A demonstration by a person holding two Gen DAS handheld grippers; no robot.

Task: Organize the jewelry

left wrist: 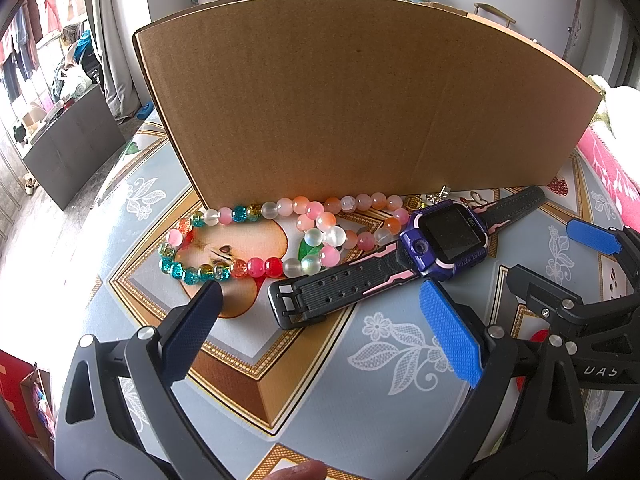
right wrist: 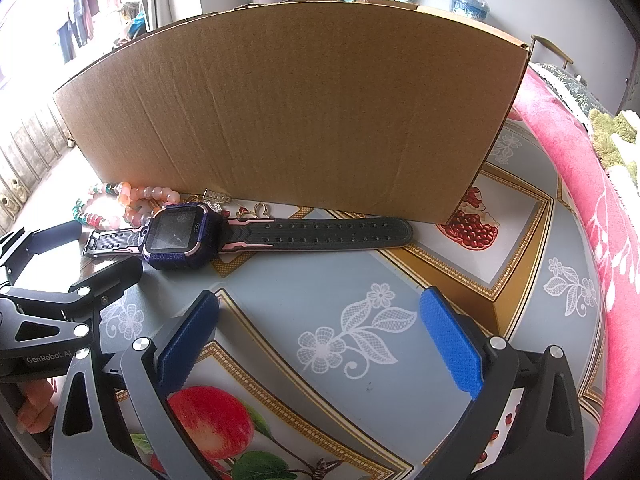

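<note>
A purple and black smartwatch (left wrist: pixel 444 240) (right wrist: pixel 182 236) lies flat on the patterned table, strap stretched out. Behind it are two bead bracelets: a multicoloured one (left wrist: pixel 208 248) and a pink-orange one (left wrist: pixel 340 216) (right wrist: pixel 144 200). Small gold trinkets (left wrist: pixel 436 198) (right wrist: pixel 240 204) rest against the cardboard box (left wrist: pixel 360 100) (right wrist: pixel 300 112). My left gripper (left wrist: pixel 320 300) hangs open just short of the watch's buckle end, nothing between its fingers. My right gripper (right wrist: pixel 320 308) is open over bare tablecloth, in front of the watch strap. Each gripper shows at the edge of the other's view.
The box stands upright across the back and hides its inside. A pink towel (right wrist: pixel 580 200) drapes along the table's right edge. The tablecloth (right wrist: pixel 360 280) has fruit and lace prints. A fingertip (left wrist: pixel 296 472) shows at the bottom of the left view.
</note>
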